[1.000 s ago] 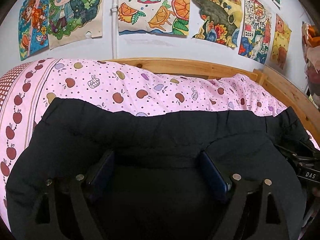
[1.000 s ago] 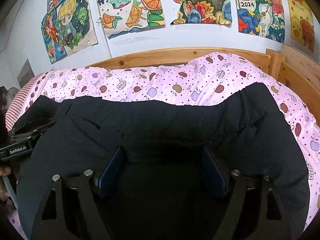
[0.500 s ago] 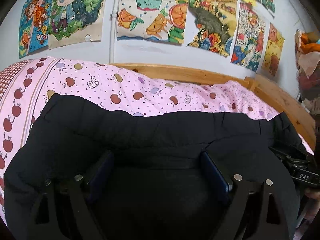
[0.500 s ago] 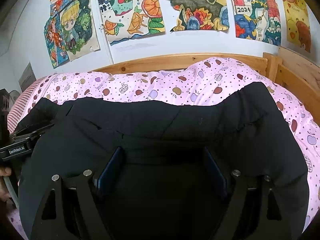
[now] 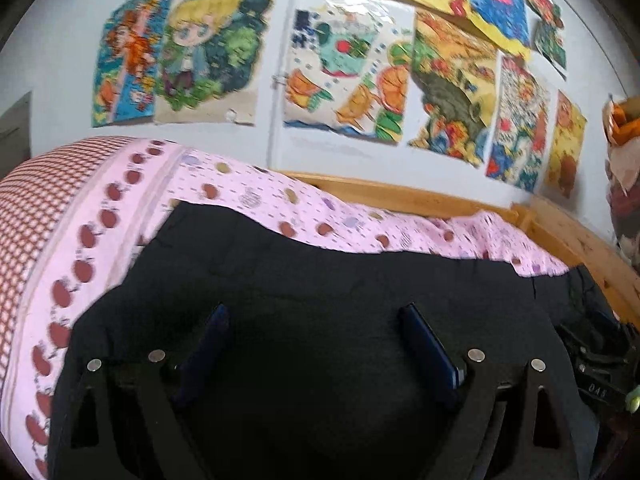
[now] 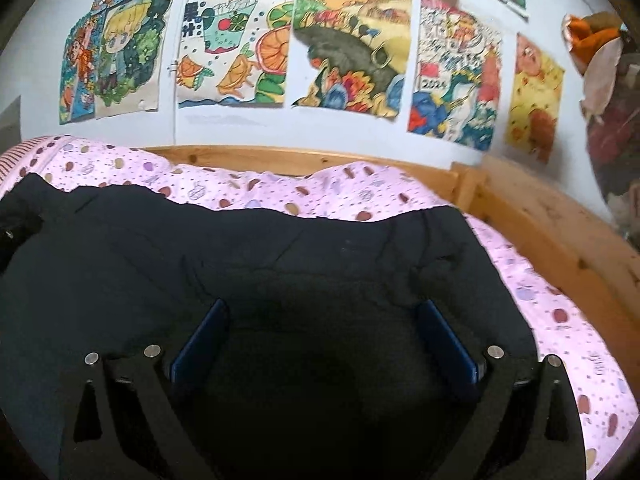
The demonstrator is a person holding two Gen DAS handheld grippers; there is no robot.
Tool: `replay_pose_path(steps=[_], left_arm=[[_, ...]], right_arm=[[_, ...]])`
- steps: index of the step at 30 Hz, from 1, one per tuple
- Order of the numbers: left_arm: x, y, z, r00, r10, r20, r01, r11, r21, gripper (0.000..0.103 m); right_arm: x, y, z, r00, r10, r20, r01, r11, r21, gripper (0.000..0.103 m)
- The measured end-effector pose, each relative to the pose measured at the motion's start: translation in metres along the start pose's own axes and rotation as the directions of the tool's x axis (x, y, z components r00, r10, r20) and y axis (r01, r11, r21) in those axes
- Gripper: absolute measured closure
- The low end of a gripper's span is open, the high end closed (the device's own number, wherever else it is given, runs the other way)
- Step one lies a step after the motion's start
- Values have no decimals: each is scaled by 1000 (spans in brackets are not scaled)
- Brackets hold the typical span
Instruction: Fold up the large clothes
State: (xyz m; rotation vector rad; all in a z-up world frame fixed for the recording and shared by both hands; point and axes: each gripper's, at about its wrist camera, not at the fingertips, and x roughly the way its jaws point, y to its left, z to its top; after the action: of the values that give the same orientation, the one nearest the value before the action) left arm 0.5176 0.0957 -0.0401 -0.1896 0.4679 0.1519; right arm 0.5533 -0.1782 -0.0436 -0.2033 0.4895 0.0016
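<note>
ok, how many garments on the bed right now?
1: a black jacket lying across the pink quilt, toward its near side. Anything under the jacket would be hidden.

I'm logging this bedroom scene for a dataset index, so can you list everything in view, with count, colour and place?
Padded jacket: one, black, spread on the bed under both grippers.
Quilt: one, pink with apple print, over the bed beneath the jacket.
Checked bedding: one, red and white, at the bed's left end.
Bed frame: one, light wood, along the wall and the right side.
Drawings: several, many-coloured, stuck on the white wall.
Cloth bundle: orange and pale, far right; details unclear.
Left gripper: black with blue pads, jaws wide, above the jacket.
Right gripper: same colours; jaws have just been opening, fabric between them, not pinched.
</note>
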Motion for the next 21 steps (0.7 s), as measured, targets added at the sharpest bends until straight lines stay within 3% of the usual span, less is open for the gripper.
replay_pose_path(steps=[4,12,21], left_arm=[[-12,14,3,999,33,28,-31,998,-52,14],[-24,34,10,996,85,9,-84,993,-79,12],[-23,76,11,988,118,-99,-134,975,-177,9]], right_arm=[[-6,-1,0,1000,-25,14,25,1000,-6,7],[-15,-12,6,998,-68,4,68,998,4,7],[-27,-27,6,997,-75,-10,75,997,11,7]])
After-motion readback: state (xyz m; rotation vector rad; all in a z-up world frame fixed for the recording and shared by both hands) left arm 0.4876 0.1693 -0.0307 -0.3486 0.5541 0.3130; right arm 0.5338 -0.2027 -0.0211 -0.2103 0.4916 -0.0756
